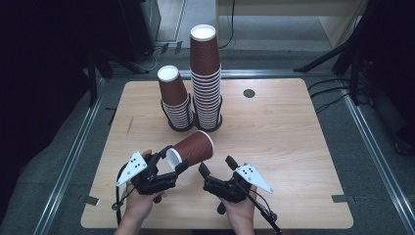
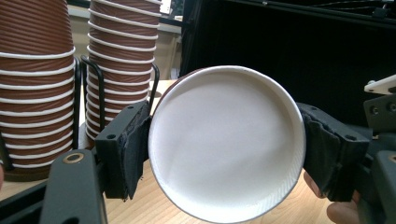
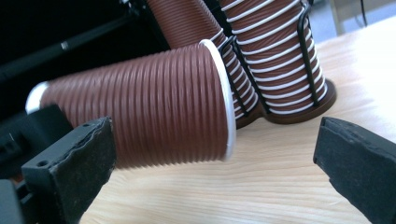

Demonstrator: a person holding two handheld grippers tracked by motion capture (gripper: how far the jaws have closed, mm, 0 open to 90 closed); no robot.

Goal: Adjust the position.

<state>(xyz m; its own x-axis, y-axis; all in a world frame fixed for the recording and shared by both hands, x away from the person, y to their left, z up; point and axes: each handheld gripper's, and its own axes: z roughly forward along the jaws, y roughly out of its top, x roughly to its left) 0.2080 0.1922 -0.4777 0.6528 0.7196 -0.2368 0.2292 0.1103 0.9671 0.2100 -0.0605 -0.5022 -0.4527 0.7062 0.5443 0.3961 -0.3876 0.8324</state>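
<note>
- The brown ribbed paper cup lies on its side in my left gripper, near the front middle of the wooden surface.
- My left gripper's jaws clamp the cup's narrow end from either side; in the left gripper view its white base faces the camera.
- Its long axis runs from my left gripper away and to the right, the white-rimmed mouth pointing toward the far right.
- My right gripper sits just right of the cup, jaws spread wide and empty.
- Just behind the cup stand two stacks of upturned cups in black wire holders: a short stack and a tall stack, side by side.
- A dark round disc sits well apart, at the far right.
</note>
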